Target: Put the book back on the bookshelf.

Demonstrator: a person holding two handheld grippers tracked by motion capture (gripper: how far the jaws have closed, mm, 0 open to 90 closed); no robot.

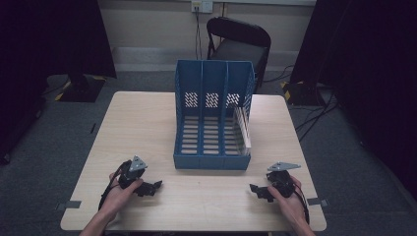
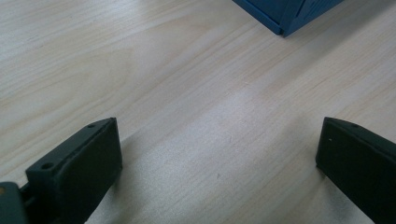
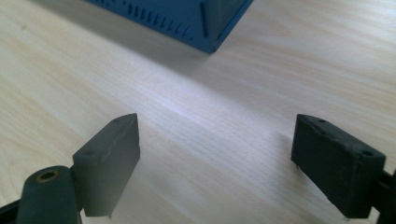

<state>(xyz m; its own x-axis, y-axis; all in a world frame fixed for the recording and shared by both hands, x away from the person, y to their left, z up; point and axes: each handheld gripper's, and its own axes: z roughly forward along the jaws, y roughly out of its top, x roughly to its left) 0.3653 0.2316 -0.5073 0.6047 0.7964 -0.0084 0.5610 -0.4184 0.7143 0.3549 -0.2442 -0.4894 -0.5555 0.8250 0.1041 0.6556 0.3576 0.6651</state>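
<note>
Left hand-held gripper gapes; file rack (corner only) cropped.

Black chair, grey carpet, dim room

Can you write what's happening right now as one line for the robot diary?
left gripper: open, empty | right gripper: open, empty | blue file rack: between them, untouched

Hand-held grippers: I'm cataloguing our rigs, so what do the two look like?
Both are black. The left hand-held gripper and right hand-held gripper each carry a grey three-cornered plate on top, and a dark cable trails from each along the hand. Their jaws are flat black blocks with small holes. No sleeves show on the forearms.
</note>
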